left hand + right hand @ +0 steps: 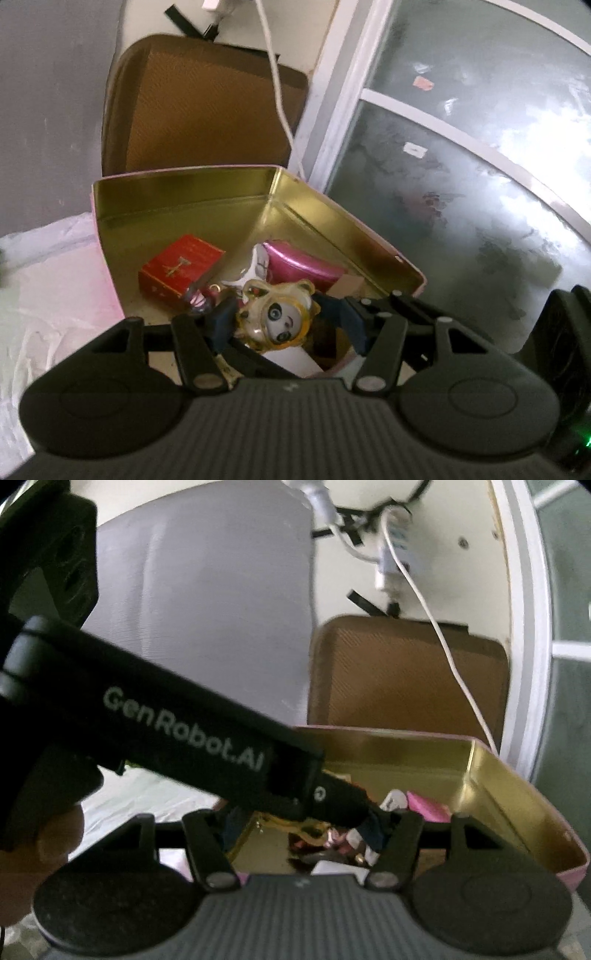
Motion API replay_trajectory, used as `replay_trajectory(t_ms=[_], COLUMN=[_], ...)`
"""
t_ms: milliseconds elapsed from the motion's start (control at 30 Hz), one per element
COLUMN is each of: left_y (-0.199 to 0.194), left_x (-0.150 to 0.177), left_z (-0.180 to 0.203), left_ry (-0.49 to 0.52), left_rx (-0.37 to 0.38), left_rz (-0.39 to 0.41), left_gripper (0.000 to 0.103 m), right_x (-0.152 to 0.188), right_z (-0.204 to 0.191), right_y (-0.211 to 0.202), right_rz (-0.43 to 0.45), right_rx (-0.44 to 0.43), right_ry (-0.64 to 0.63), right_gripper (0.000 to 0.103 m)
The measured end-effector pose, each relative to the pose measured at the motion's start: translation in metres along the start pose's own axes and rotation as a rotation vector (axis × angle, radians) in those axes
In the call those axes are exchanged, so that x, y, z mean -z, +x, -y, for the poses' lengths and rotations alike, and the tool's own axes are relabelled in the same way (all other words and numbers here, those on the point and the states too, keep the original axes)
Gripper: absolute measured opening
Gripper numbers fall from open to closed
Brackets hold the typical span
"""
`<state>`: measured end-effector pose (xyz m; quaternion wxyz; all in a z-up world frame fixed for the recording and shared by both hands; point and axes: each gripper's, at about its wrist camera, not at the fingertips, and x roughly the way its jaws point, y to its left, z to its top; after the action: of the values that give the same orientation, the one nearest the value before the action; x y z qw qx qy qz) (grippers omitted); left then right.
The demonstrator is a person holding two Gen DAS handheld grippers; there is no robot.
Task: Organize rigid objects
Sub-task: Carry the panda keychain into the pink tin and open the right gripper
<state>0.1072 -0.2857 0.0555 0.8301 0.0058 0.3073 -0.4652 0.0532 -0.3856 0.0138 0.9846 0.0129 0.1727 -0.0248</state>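
Two views show one step: a small figurine being lowered into a tin box.

From the left wrist, the left gripper [284,325] sits low in the frame, its blue pads clenched on a panda-faced charm [279,319] in translucent yellow. It hangs over the near end of the pink tin [177,206], whose gold interior fills the middle. Already inside are a red box [181,271] at centre left and a magenta case [303,264] to its right. Bare gold floor shows along the left wall and the far end. My judgement is that the next move calls for a short descent, then letting go over that free floor.

From the right wrist, the left gripper's black body crosses from upper left to centre, reaching into the tin. The right gripper [303,834] looks spread and grasps nothing, hovering at the tin's near rim. The tin's right wall [517,797] rises at right, leaving little sideways room.
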Motion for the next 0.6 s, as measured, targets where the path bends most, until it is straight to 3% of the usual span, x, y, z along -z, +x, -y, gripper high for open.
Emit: replay_trajectory(t_ms=[300, 467, 600], left_y=[0.013, -0.013, -0.036], left_x=[-0.001, 0.004, 0.012], left_z=[-0.024, -0.038, -0.038], left_ry=[-0.069, -0.135, -0.127], left_rx=[-0.061, -0.053, -0.106], left_rz=[-0.016, 0.024, 0.051], left_gripper=[0.063, 0.063, 0.063], right_x=[0.001, 0.005, 0.013], right_z=[-0.004, -0.006, -0.015], right_y=[0.044, 0.024, -0.006], right_rz=[-0.048, -0.002, 0.043], right_rx=[0.033, 0.065, 0.082], right_ry=[-0.009, 0.027, 0.056], right_gripper=[0.067, 0.066, 0.066])
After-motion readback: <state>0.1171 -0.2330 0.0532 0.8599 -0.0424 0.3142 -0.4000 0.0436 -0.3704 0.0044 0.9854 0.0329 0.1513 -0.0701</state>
